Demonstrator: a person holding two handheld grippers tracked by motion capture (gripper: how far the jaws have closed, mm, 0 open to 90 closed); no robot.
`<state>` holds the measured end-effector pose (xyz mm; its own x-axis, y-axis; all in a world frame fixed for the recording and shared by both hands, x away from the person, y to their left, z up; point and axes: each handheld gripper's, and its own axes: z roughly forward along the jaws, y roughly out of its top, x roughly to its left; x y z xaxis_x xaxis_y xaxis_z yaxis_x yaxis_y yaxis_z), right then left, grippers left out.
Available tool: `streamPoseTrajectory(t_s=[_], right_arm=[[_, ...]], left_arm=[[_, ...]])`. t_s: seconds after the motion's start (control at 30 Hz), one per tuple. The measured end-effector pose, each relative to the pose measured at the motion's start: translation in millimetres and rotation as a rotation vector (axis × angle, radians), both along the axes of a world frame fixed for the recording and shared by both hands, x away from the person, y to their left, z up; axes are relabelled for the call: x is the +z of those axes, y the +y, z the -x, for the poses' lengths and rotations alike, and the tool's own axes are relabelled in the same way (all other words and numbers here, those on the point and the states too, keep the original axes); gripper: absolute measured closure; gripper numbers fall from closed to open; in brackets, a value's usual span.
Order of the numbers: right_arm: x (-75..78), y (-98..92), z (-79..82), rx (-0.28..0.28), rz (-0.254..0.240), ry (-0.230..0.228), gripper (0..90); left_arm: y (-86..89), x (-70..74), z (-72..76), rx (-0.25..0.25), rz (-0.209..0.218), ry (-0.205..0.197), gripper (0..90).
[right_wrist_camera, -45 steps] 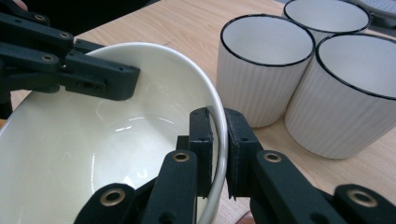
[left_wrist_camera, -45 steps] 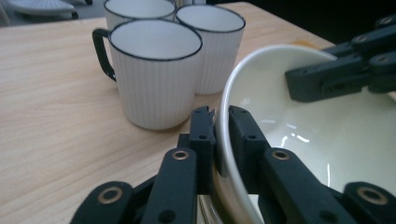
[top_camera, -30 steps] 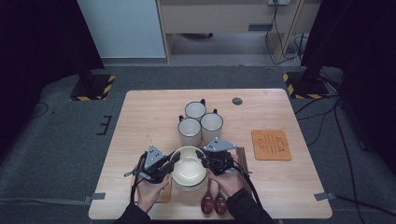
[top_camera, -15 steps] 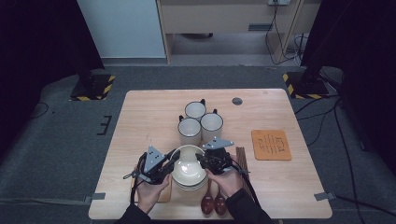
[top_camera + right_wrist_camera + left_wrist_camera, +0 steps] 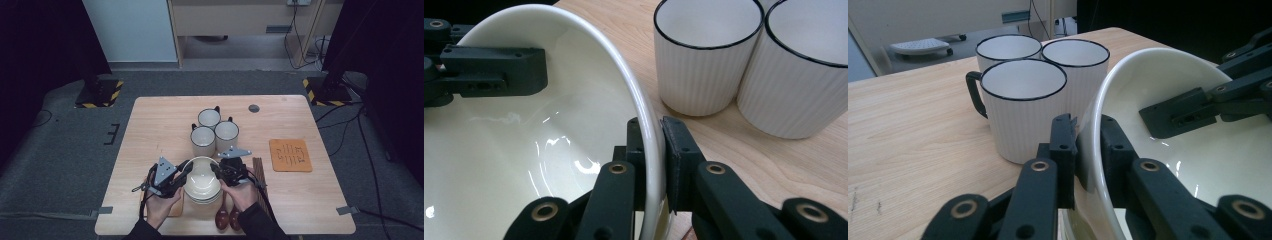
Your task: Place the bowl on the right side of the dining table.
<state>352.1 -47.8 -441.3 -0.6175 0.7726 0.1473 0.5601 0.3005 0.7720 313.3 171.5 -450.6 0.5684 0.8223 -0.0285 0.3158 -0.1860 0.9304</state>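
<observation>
Glossy ceramic bowl [image 5: 201, 176], matt wooden table [image 5: 150, 125]

Cream bowl [image 5: 202, 175]; white ribbed, black-rimmed mugs [image 5: 203, 141]; orange mat [image 5: 290, 155].

A lab-style recording room, this one: a lone wooden worktop [image 5: 150, 125] stands on grey carpet [image 5: 65, 150], dark curtains [image 5: 45, 40] hang on both sides, and stand bases with yellow-black hazard tape [image 5: 99, 94] sit at the far corners. Cables [image 5: 345, 130] run across the floor, and tape marks [image 5: 102, 210] fix the worktop's spot.
</observation>
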Motion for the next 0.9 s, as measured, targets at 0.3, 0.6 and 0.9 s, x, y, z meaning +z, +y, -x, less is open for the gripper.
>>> streamPoseTrajectory(t_s=[0.3, 0.6, 0.9], right_arm=[[-1.3, -0.9, -3.5, -0.023, 0.003, 0.011, 82.9], [-3.0, -1.6, -4.7, -0.028, -0.003, 0.017, 82.8], [-4.2, -0.9, -4.3, -0.026, -0.003, 0.020, 82.8]], left_arm=[[2.8, 4.3, 1.8, 0.014, 0.040, -0.003, 58.1], [15.4, 9.9, 1.3, 0.052, 0.119, -0.019, 38.4], [30.1, 21.4, 1.5, 0.097, 0.182, -0.046, 29.3]])
